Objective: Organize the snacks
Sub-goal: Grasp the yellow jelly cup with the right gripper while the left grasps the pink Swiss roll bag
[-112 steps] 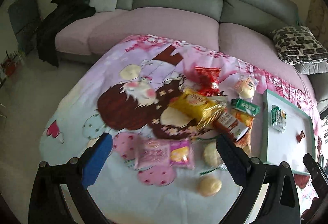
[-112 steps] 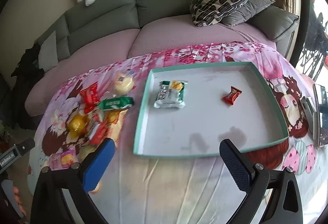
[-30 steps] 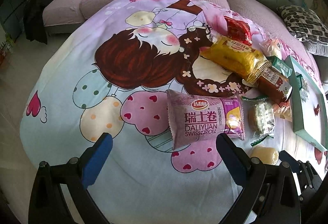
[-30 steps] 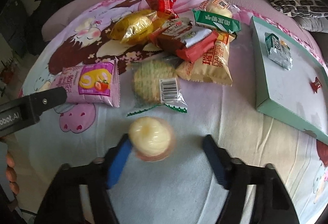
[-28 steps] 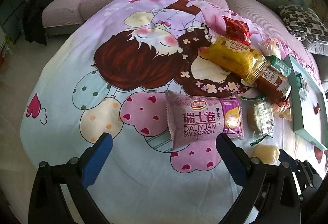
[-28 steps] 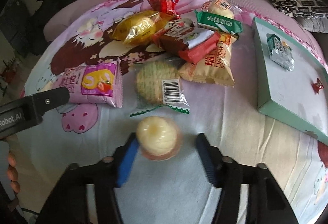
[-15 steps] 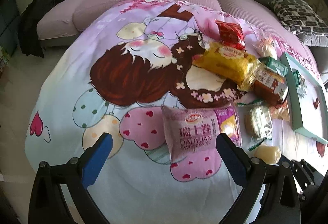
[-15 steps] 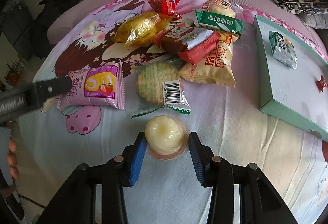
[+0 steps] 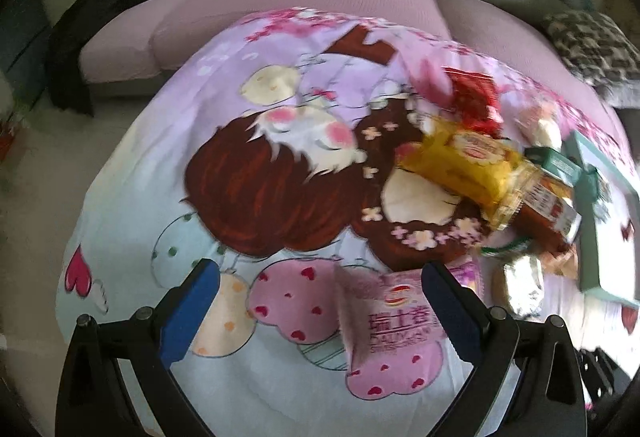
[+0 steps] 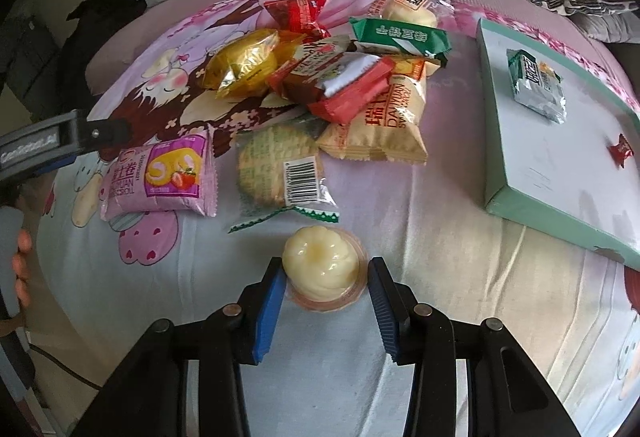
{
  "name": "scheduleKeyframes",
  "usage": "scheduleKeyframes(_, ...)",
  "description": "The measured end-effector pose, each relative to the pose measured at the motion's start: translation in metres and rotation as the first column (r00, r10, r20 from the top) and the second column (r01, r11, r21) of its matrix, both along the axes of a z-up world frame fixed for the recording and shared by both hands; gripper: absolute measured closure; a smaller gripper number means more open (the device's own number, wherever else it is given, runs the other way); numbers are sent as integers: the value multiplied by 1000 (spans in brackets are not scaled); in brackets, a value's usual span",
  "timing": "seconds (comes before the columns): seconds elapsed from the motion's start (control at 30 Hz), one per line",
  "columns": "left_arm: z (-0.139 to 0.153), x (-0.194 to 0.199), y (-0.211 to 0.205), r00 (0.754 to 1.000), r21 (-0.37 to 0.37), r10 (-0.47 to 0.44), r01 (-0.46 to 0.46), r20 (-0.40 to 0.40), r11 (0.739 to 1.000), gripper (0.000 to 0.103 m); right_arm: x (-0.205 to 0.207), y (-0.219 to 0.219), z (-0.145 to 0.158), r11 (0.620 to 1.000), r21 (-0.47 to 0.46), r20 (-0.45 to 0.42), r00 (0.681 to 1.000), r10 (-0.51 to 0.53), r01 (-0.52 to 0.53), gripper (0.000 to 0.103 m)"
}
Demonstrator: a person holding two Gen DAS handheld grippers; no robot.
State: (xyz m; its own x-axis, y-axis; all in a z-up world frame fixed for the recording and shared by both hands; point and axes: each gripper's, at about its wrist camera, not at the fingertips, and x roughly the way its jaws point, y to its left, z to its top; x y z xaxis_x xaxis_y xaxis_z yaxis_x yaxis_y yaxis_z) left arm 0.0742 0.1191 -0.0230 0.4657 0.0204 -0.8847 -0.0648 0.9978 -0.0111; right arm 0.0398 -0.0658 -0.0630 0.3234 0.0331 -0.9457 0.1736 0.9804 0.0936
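The right gripper (image 10: 326, 287) fingers are clamping the pudding cup (image 10: 322, 263); carrying it rightward to the tray (image 10: 532, 213) comes next. The left gripper (image 9: 320, 313) is hanging wide open, empty.

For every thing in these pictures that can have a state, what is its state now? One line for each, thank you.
Right gripper: jaws closed on the jelly cup.
Jelly cup: sealed, dome up, gripped.
Left gripper: jaws open, holding nothing.
Pink Swiss roll pack: sealed, lying flat on the cloth.
Tray: holds a silver-green packet and a red candy.
Round cracker pack: sealed, barcode up.
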Motion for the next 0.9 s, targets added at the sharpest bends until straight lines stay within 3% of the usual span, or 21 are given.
scheduleKeyframes(0.13, 4, -5, -15, 991, 37, -136, 136, 0, 990, 2, -1, -4, 1, 1000, 9, -1, 1000, -9, 9, 58)
scheduleKeyframes(0.37, -1, -20, -44, 948, 102, -317, 318, -30, 943, 2, -4, -15, 2, 999, 14, -2, 999, -38, 38, 58)
scheduleKeyframes(0.7, -19, -21, -85, 861, 255, -493, 508, -127, 823, 2, -7, -21, 4, 998, 20, -4, 999, -54, 54, 58)
scheduleKeyframes(0.8, -26, -13, -86, 864, 267, -482, 503, -146, 822, 2, -7, -21, 4, 998, 27, -4, 998, -57, 57, 58)
scheduleKeyframes(0.9, -27, -3, -81, 877, 241, -458, 480, -144, 844, 2, -6, -20, 4, 998, 25, -4, 998, -58, 58, 58)
